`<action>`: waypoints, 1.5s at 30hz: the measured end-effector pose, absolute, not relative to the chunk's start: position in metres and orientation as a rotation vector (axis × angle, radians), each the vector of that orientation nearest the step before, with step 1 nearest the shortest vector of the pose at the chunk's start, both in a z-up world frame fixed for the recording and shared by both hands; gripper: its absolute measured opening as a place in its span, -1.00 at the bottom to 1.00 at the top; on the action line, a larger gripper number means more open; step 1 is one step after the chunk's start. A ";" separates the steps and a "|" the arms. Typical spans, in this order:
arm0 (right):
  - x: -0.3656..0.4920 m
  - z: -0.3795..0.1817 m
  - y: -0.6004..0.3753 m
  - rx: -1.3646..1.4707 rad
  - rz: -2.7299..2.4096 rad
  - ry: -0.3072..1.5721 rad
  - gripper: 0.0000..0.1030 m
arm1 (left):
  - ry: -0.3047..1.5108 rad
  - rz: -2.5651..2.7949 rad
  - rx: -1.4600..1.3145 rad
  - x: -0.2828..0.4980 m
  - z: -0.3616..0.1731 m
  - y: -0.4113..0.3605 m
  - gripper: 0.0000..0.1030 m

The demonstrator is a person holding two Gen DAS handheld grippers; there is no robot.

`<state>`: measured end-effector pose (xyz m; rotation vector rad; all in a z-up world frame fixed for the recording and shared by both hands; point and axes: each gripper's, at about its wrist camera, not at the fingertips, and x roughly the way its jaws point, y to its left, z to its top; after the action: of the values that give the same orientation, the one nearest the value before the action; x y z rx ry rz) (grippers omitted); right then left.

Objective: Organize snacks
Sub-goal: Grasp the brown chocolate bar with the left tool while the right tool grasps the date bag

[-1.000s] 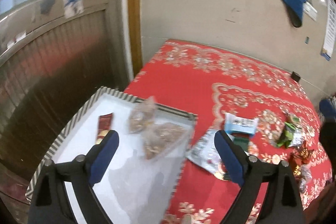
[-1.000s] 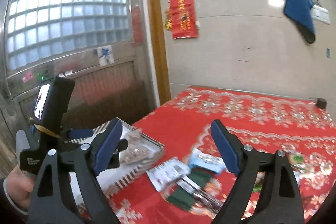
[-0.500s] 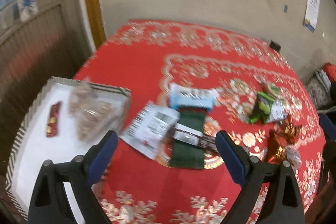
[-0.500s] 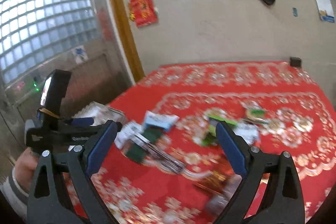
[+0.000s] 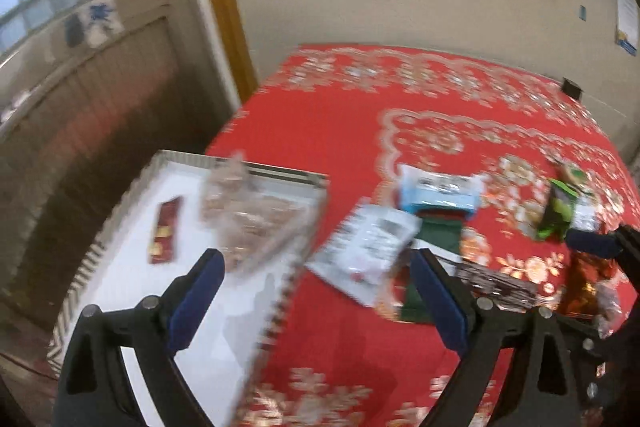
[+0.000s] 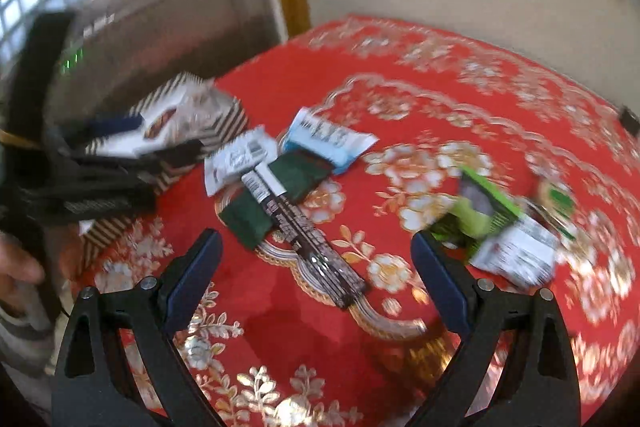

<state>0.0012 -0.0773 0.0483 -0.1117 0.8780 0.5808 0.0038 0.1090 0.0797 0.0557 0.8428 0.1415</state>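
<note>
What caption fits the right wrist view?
Open right hand-held gripper above a dark snack bar on the red tablecloth.

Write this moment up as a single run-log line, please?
task: organize snacks | left gripper: open, empty | right gripper: open, empty, above long dark bar | striped tray: clear bags, red packet

The left hand-held gripper (image 5: 320, 291) hangs with both blue-padded fingers spread wide, gripping nothing, above the surface's red patterned cloth (image 5: 344, 115). Left of centre, a striped-rim tray (image 5: 280, 174) holds a red packet (image 5: 165, 231) and clear bags of brown snacks (image 5: 256, 215). Just right of the tray lie a white pouch (image 5: 370, 247), a light-blue packet (image 5: 438, 191) and a green packet (image 5: 558, 213). The view is motion-blurred.
</note>
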 end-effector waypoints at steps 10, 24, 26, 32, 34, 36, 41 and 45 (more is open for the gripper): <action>0.025 0.016 -0.053 -0.014 0.669 1.016 0.85 | 0.852 0.154 -0.005 0.001 0.080 0.136 0.85; -0.052 0.053 -0.118 0.184 0.618 0.909 0.85 | 0.917 -0.009 -0.071 -0.006 0.069 0.092 0.85; -0.056 0.063 -0.137 0.156 0.519 0.886 0.85 | 0.949 -0.050 -0.090 -0.006 0.062 0.076 0.85; -0.057 0.067 -0.187 0.109 0.321 0.915 0.85 | 1.010 -0.095 -0.085 -0.002 0.041 0.035 0.85; -0.053 0.061 -0.199 0.129 0.292 0.938 0.85 | 1.028 -0.087 -0.077 0.001 0.035 0.028 0.85; -0.055 0.057 -0.203 0.135 0.295 0.949 0.85 | 1.040 -0.078 -0.087 0.004 0.032 0.024 0.85; -0.057 0.042 -0.194 0.107 0.314 0.976 0.85 | 1.069 -0.060 -0.110 0.011 0.025 0.018 0.85; -0.058 0.036 -0.187 0.042 0.350 0.972 0.85 | 1.105 -0.049 -0.135 0.014 0.018 0.017 0.85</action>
<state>-0.0584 -0.1870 0.0362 0.0421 0.9715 0.3503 0.0135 0.0168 0.0176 -0.1351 1.1047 -0.0485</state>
